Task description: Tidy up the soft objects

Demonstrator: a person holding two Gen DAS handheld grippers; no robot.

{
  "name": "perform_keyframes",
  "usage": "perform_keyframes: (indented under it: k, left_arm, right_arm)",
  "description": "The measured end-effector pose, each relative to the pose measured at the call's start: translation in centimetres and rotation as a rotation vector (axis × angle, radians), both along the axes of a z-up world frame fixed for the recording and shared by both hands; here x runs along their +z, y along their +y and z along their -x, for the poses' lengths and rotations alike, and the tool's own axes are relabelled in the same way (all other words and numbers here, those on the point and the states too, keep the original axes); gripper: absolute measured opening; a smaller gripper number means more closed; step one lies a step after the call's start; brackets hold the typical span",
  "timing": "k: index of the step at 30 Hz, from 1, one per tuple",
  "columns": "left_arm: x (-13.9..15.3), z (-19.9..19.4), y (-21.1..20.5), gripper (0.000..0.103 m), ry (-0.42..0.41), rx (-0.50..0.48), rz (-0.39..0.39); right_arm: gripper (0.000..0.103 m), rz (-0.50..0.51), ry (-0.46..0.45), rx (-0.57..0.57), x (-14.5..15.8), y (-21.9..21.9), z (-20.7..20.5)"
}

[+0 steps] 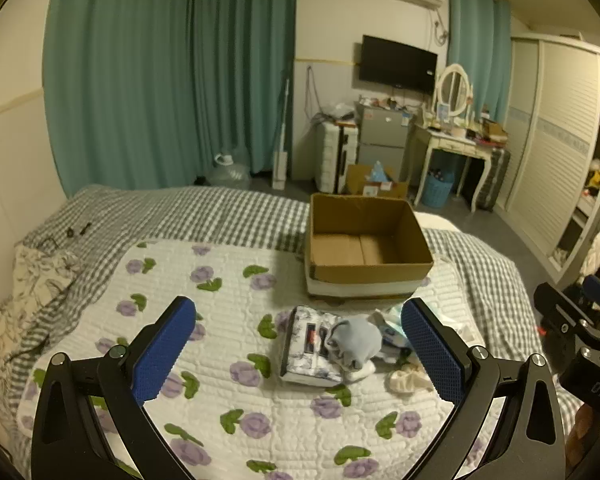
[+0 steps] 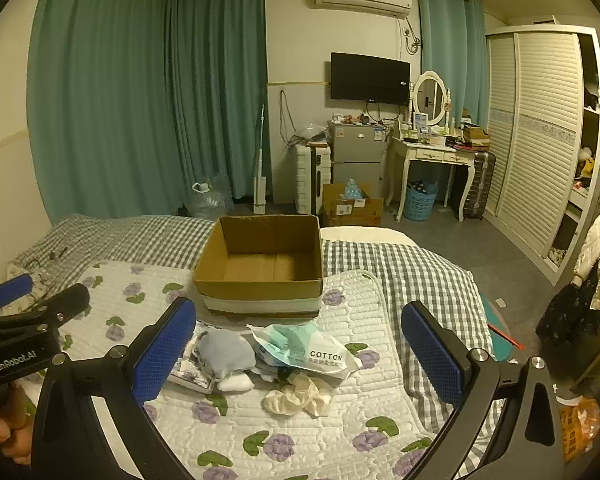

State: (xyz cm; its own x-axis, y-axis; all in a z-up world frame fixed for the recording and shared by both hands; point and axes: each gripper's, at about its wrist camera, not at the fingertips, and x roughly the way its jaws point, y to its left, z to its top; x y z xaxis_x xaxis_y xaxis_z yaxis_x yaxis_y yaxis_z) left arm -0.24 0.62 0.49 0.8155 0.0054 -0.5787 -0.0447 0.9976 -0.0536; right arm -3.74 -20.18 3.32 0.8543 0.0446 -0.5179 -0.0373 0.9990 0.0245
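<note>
Left wrist view takes in the whole bed [image 1: 236, 216], its checked sheet partly covered by a white quilted pad [image 1: 228, 360] printed with purple flowers, and from here nothing looks sorted yet. The cardboard box [image 1: 366, 270] sits open on the far part of the pad, and its brown floor shows bare in both views, with nothing soft inside that I can see. Everything to be tidied lies in one small heap just in front of the box, on the pad: a flat packet with a blue-and-white pattern [image 1: 306, 350], a crumpled plastic bag marked COTTON [image 2: 306, 350] beside it, a grey-blue cloth bundle [image 1: 356, 342] resting on the packet's near corner, a cream-coloured scrap of fabric [image 2: 298, 396] nearest to me, and a small white piece [image 2: 234, 382] tucked under the grey bundle. I would judge the job at its very start, with every piece still to go into the box. The left gripper [image 1: 298, 354] hangs above the heap with its blue pads spread wide and nothing between them; the right gripper [image 2: 298, 354] is likewise spread wide and empty, facing the bag and the cream fabric.
</note>
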Motion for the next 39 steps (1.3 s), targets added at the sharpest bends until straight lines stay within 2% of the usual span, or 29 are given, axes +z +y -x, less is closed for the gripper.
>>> perform_keyframes:
  k: [27, 39]
  left_arm:
    - [-0.42, 0.10, -0.44, 0.103, -0.003, 0.003, 0.005]
    - [0.36, -0.05, -0.33, 0.103, -0.025, -0.001, 0.005]
  right_arm:
    - [0.103, 0.023, -0.003, 0.005, -0.54, 0.22, 0.09]
    - [0.103, 0.034, -0.022, 0.021, -0.24, 0.31, 0.05]
